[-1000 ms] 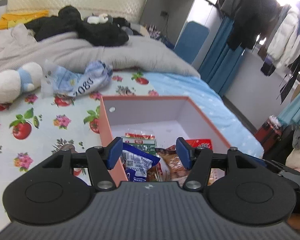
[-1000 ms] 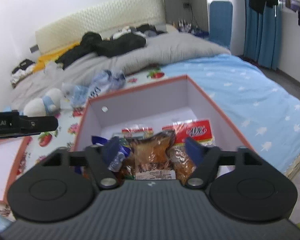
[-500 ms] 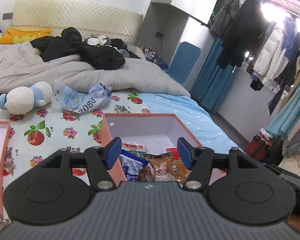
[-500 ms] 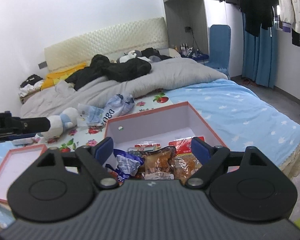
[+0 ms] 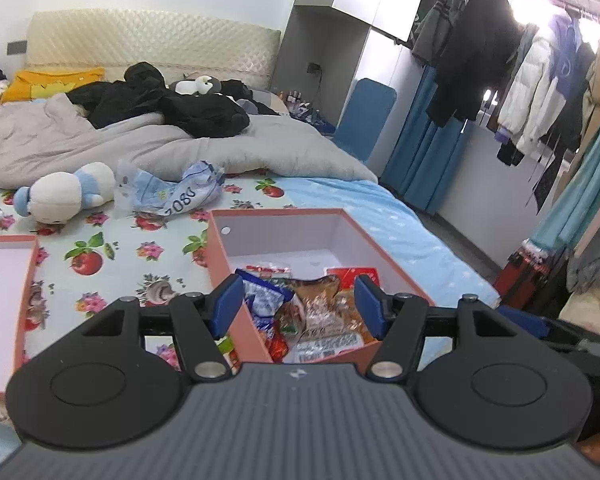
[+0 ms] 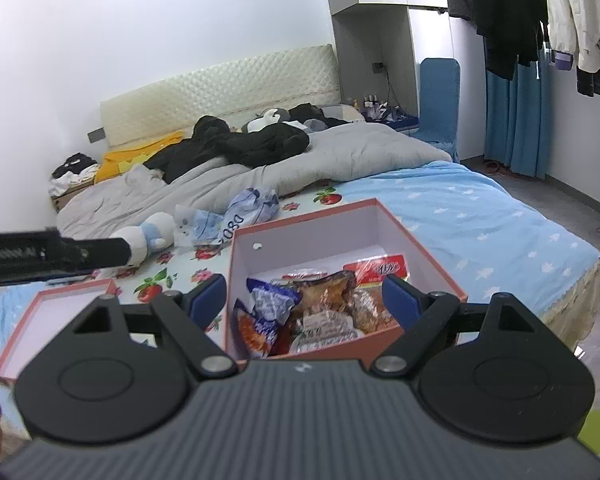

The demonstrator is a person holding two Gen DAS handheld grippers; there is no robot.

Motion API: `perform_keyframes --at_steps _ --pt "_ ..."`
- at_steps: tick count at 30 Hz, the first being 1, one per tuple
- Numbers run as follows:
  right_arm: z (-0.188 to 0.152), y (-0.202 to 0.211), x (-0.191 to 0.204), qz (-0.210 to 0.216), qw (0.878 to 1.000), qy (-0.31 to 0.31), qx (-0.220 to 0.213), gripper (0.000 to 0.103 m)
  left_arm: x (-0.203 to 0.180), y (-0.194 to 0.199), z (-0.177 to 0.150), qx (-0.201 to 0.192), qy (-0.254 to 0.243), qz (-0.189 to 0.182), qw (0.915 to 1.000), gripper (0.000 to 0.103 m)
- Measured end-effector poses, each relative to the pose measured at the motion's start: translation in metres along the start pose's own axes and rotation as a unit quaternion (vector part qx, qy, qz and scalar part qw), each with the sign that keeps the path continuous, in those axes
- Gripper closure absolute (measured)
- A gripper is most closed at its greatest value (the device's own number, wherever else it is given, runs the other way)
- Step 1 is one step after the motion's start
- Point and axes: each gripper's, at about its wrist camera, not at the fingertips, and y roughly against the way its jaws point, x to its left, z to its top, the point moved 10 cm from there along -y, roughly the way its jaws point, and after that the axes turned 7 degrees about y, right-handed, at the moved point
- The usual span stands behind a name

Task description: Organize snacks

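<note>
A salmon-pink box [image 5: 278, 214] [image 6: 304, 218] with white inner walls stands open on the bed. Several snack packets lie in its near half: a blue-and-white packet [image 5: 262, 298] [image 6: 270, 300], a brown crinkly bag [image 5: 320, 308] [image 6: 326, 286] and a red packet [image 5: 350, 274] [image 6: 378, 268]. My left gripper [image 5: 298, 300] hangs open above the box's near end, nothing between its blue pads. My right gripper [image 6: 304, 298] is open too, held above and short of the same box, empty.
The box's pink lid [image 5: 8, 292] [image 6: 56, 316] lies inside-up at the left. A plush toy [image 5: 62, 194] [image 6: 154, 230], a crumpled blue plastic bag [image 5: 172, 196] [image 6: 242, 214] and a grey duvet [image 5: 148, 142] lie beyond. Clothes hang at the right [image 5: 496, 56]. The left tool [image 6: 48, 252] crosses the right wrist view.
Both grippers have pulled back and up from the box, which now looks smaller and farther. The lid has come into view at the left. The snacks stay in the box.
</note>
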Motion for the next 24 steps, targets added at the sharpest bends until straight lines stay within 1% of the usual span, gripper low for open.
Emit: perform_keyframes --at_steps 4,9,13,19,24 --pt "-0.011 0.007 0.004 0.002 1.0 0.007 0.005 0.017 0.002 0.008 -0.02 0.003 0.002 0.009 1.0 0.036" --pt "-0.021 0.01 0.006 0.009 1.0 0.01 0.013 0.017 0.01 0.014 -0.034 0.002 0.005 0.024 0.9997 0.036" --pt "-0.024 0.008 0.006 0.011 1.0 0.014 0.011 0.017 0.018 0.015 -0.038 -0.002 0.003 0.039 0.9992 0.036" --pt "-0.033 -0.001 0.003 0.01 1.0 0.007 0.025 0.017 0.026 0.005 -0.042 0.007 0.007 0.042 0.9991 0.036" --pt "-0.04 -0.011 0.002 0.01 0.999 0.015 0.033 0.017 0.035 -0.008 -0.041 0.009 0.012 0.047 0.9988 0.036"
